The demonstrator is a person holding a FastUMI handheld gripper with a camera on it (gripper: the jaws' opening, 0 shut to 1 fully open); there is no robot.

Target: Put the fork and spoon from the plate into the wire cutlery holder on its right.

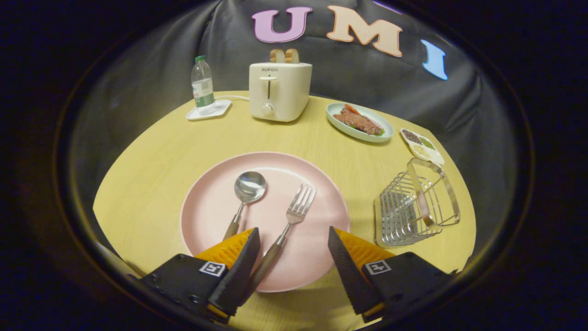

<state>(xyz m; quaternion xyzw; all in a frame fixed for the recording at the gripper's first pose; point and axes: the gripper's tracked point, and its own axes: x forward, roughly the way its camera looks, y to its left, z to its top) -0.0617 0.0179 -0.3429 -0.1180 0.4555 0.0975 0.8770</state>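
Observation:
A pink plate (317, 193) lies on the round wooden table just ahead of my fingers. On it rest a spoon (245, 193) on the left and a fork (289, 220) on the right, both with brown handles pointing toward me. My gripper (294, 239) is open above the plate's near edge. The fork's handle lies between the fingers, close to the left fingertip (250, 241), and neither finger presses on it. The spoon's handle runs behind the left finger. The wire cutlery holder (415, 207) stands on the table to the right of the plate, with nothing in it.
A cream toaster (279, 89) with bread in it stands at the far side. Left of it a water bottle (202, 82) stands on a white tray. A pale dish of food (359, 122) and a small divided dish (421, 146) sit beyond the holder.

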